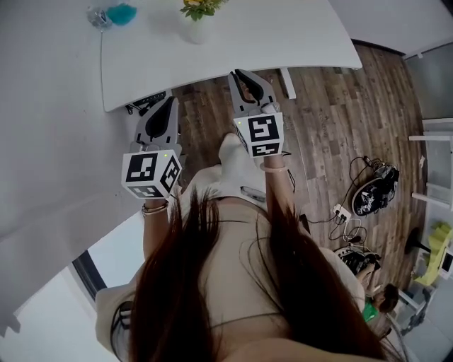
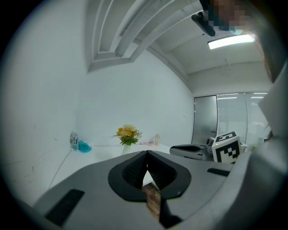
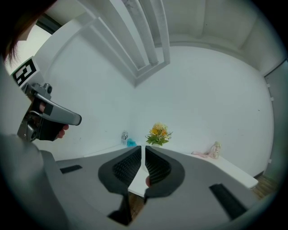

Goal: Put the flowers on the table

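At the far left end of the long white bench (image 1: pixel 283 35) stands one small clear plastic bottle (image 1: pixel 98 17), and touching or just beside it lies one soft-looking teal lump (image 1: pixel 122 13); what it is cannot be told. Near them, toward the middle, is the task's thing: one bunch of yellow and orange flowers (image 1: pixel 200 7) with green leaves, upright in one small white vase (image 1: pixel 197 30) that rests on the bench top. Further right, the right gripper view shows one small pale object (image 3: pixel 216 149) with something pink next to it, too small to name.

There are two grippers, both over the wooden floor (image 1: pixel 333 120) short of the bench's near edge and well apart from the vase. The left gripper (image 1: pixel 168 104) has its jaws together at the tips with nothing in them. The right gripper (image 1: pixel 239 76) sits closer to the bench, its jaws drawn in to a thin slit, also empty.

As things lie, the flowers are already on the bench, so the task looks done or not under way.

If they must be moved, the vase is probably smooth, hard and breakable, light but top-heavy under the spreading blooms, so it may slip or tip. The stems and petals are soft and would crush. The better hold is likely low on the vase's body, jaws opened wide first, lifted straight and kept upright.
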### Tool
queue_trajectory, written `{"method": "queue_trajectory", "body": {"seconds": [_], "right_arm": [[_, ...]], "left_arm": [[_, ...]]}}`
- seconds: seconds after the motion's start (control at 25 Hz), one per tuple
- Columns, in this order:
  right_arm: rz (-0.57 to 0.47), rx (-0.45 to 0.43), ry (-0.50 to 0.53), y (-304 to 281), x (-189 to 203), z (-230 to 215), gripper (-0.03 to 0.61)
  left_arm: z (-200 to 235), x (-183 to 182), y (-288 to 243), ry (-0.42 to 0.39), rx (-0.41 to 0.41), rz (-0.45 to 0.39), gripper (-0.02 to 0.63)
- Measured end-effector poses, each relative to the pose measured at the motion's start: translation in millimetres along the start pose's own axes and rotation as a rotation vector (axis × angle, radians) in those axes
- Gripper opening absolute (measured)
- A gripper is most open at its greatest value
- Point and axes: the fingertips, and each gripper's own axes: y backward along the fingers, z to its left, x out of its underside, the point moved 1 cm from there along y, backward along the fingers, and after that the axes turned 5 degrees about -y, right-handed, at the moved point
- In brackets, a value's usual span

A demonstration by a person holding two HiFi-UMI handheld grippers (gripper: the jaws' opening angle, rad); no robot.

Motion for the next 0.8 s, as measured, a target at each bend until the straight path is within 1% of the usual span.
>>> {"method": "queue_trajectory", "body": {"seconds": [0.56,0.8], "right_arm": [[-0.011,0.022,0.021,41.5,-2.4,13.7,0.036],[-0.011,0.012,0.052,50.0,-7.2,22.0,0.034]], "left_arm": [[-19.4,2.8,30.3,-0.004,0.018,-0.030,0.003],[-16.3,4.8,41.1,0.010,0.004,-0.044,0.003]]}}
